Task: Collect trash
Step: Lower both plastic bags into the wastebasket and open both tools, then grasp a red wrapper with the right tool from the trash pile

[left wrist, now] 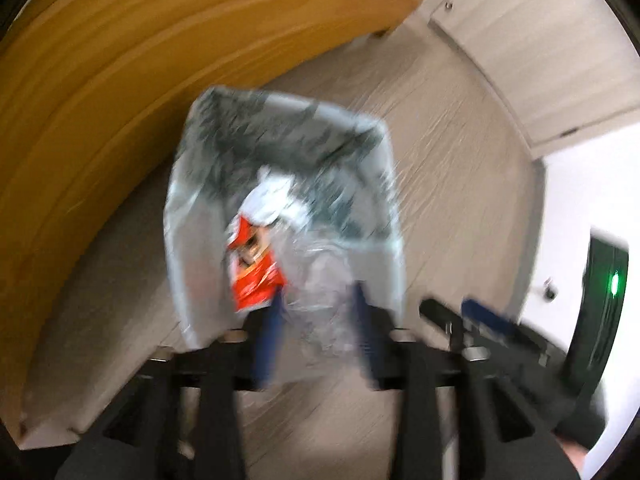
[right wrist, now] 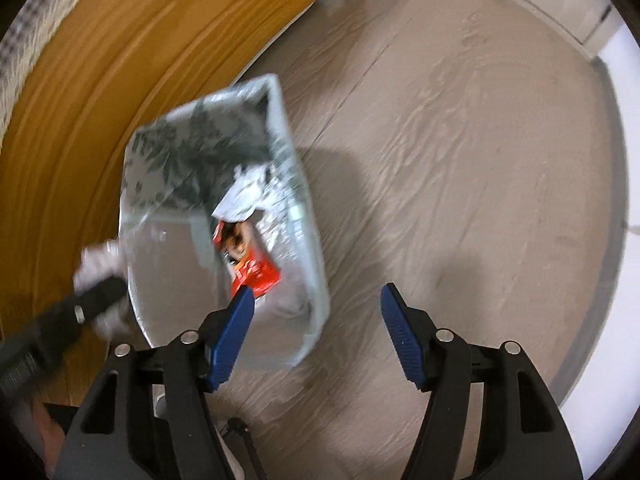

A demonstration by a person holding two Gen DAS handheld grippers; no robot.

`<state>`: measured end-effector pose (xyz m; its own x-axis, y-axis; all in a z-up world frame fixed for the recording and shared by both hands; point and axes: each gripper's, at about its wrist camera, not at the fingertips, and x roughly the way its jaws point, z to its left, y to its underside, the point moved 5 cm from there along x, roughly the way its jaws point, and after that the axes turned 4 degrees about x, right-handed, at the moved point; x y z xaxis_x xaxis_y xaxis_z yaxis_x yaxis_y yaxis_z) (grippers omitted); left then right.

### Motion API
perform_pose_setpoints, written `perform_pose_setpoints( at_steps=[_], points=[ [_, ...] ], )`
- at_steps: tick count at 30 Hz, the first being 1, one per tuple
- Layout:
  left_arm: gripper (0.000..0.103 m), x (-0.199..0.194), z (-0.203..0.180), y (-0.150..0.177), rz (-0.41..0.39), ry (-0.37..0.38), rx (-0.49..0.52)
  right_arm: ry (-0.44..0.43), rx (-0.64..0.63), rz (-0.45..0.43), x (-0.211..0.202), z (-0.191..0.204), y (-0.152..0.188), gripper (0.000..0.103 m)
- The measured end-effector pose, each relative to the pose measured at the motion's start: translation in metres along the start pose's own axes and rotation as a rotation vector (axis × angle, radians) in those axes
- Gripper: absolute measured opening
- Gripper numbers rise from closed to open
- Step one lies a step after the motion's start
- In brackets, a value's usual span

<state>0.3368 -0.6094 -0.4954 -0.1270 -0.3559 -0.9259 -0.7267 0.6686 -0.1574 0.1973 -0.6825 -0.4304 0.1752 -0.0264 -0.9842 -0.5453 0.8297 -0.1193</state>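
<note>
Directly below the left gripper [left wrist: 318, 312], whose jaws grip crumpled clear plastic [left wrist: 316, 276], stands the open leaf-print bin [left wrist: 280, 136] holding a red wrapper [left wrist: 254, 280]. Right gripper [right wrist: 318, 312]: jaws open, empty, beside the bin's rim.

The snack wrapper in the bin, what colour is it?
Bright orange-red snack wrapper, clearest in the right wrist view.

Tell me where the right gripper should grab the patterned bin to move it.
Take the patterned bin by its thin right-hand wall near the top rim. Come down from above with the open right gripper, one finger inside and one outside. That wall stands upright facing bare floor, while the opposite side sits close to the wooden frame, probably leaving less room.
</note>
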Motion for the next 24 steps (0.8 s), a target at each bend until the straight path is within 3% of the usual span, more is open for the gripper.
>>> perform_pose_setpoints(
  at_steps=[1,4,10,19,24],
  points=[
    [0.097,0.001,0.002,-0.005,0.0,-0.011,-0.014,0.007,0.002,-0.008,-0.004,-0.005,-0.001,0.063],
    [0.096,0.001,0.016,-0.005,-0.047,-0.034,-0.047,0.019,0.014,-0.022,-0.012,-0.016,-0.003,0.063],
    [0.095,0.011,0.061,0.011,0.004,-0.197,-0.145,0.022,0.017,-0.007,-0.01,-0.016,-0.001,0.063],
    [0.096,-0.015,0.061,0.016,0.03,-0.259,-0.055,0.003,-0.051,-0.002,-0.017,0.016,0.001,0.063],
    [0.096,-0.06,0.07,0.005,-0.002,-0.316,-0.06,0.018,-0.086,-0.019,-0.034,0.029,0.003,0.063]
  ],
)
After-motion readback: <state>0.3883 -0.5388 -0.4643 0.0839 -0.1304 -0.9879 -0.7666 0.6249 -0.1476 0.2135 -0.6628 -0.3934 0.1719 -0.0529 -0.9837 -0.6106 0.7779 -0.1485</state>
